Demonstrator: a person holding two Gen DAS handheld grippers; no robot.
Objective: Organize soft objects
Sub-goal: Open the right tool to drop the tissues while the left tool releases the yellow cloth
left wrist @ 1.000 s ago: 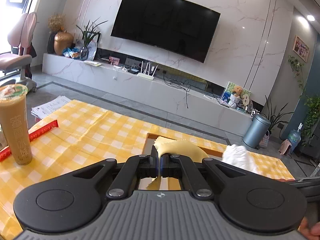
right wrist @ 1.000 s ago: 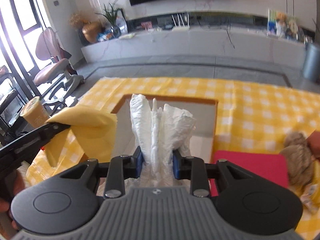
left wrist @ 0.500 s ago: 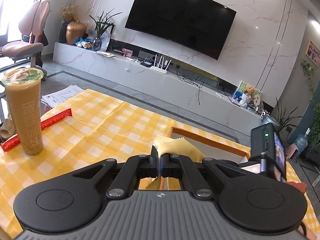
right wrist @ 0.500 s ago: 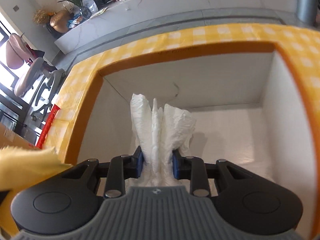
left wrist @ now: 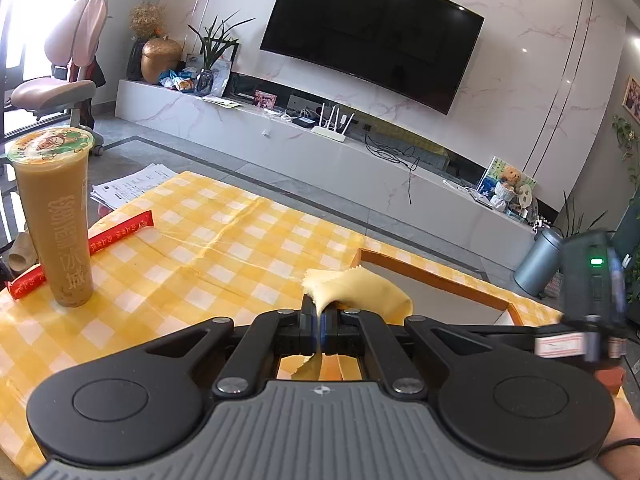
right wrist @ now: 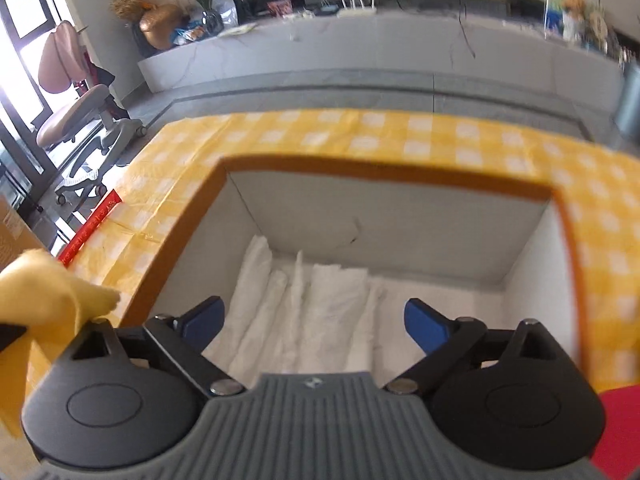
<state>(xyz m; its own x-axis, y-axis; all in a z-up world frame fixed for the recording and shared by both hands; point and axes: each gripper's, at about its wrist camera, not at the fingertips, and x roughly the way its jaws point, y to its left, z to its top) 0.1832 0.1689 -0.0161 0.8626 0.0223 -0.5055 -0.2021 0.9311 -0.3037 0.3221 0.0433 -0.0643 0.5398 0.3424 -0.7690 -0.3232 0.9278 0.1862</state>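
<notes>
My left gripper (left wrist: 320, 316) is shut on a yellow cloth (left wrist: 360, 286), held above the checked table just left of an orange-rimmed white box (left wrist: 440, 276). The same yellow cloth (right wrist: 52, 296) shows at the left edge of the right wrist view. My right gripper (right wrist: 314, 320) hovers over the open box (right wrist: 384, 172), its jaws opening wide with blue pads (right wrist: 424, 324) apart. A crumpled white cloth (right wrist: 304, 312) lies loose on the box floor below them, touching neither pad.
A tall sealed drink cup (left wrist: 56, 216) stands on the yellow checked tablecloth (left wrist: 224, 256) at the left, with a red packet (left wrist: 100, 244) behind it. A red item (right wrist: 616, 428) lies at the box's right. Papers (left wrist: 132, 184) sit at the table's far corner.
The right gripper moved over and down into the box, then opened and let the white cloth drop to the box floor. The left gripper kept its hold on the yellow cloth.
</notes>
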